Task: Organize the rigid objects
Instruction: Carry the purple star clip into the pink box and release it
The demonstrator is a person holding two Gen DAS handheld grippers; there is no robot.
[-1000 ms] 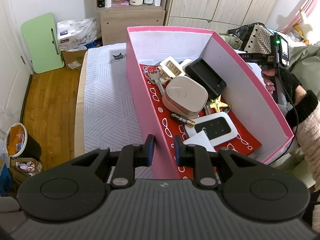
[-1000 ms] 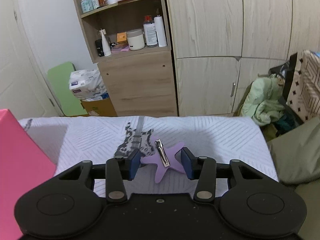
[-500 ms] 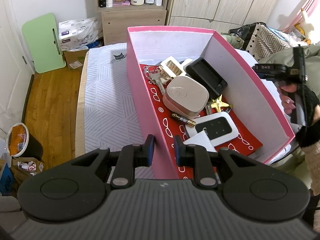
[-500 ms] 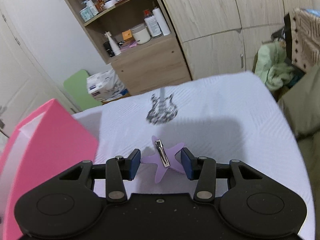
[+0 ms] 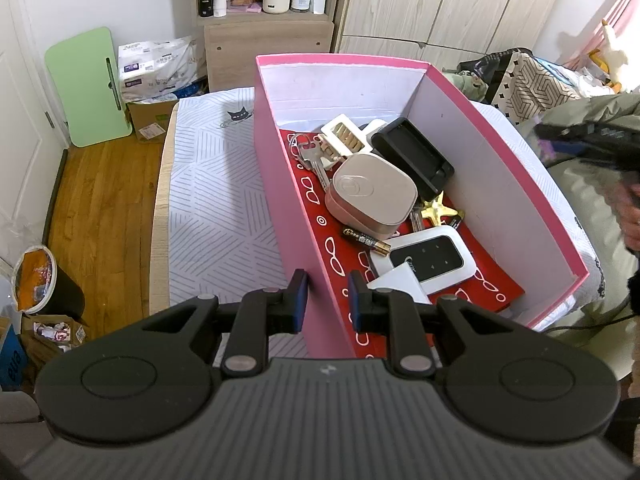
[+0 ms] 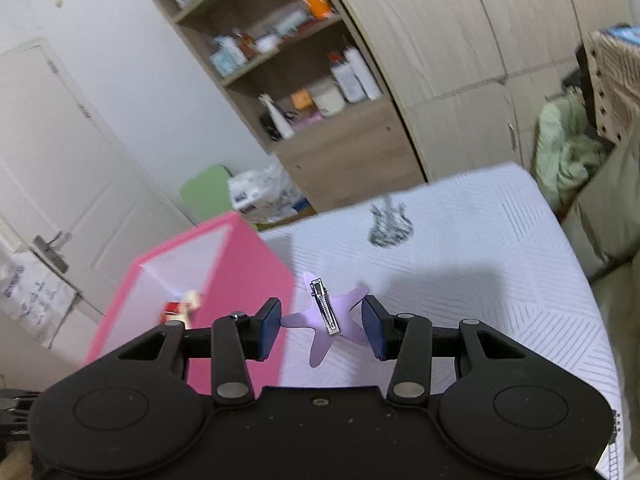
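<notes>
The right gripper (image 6: 322,326) has its pads closed on a purple star-shaped hair clip (image 6: 326,318) — the star spans the gap between them, metal clasp facing up, held above the white patterned bedcover (image 6: 480,264). Left of those jaws stands the pink box (image 6: 236,280).

The left gripper (image 5: 328,298) clamps the near left wall of the pink box (image 5: 280,184), one pad outside and one inside. Just beyond the inner pad lie a white pocket router (image 5: 430,260) and a battery (image 5: 366,240) — further on a beige case (image 5: 370,196), keys (image 5: 312,158) and a black tray (image 5: 412,156).
</notes>
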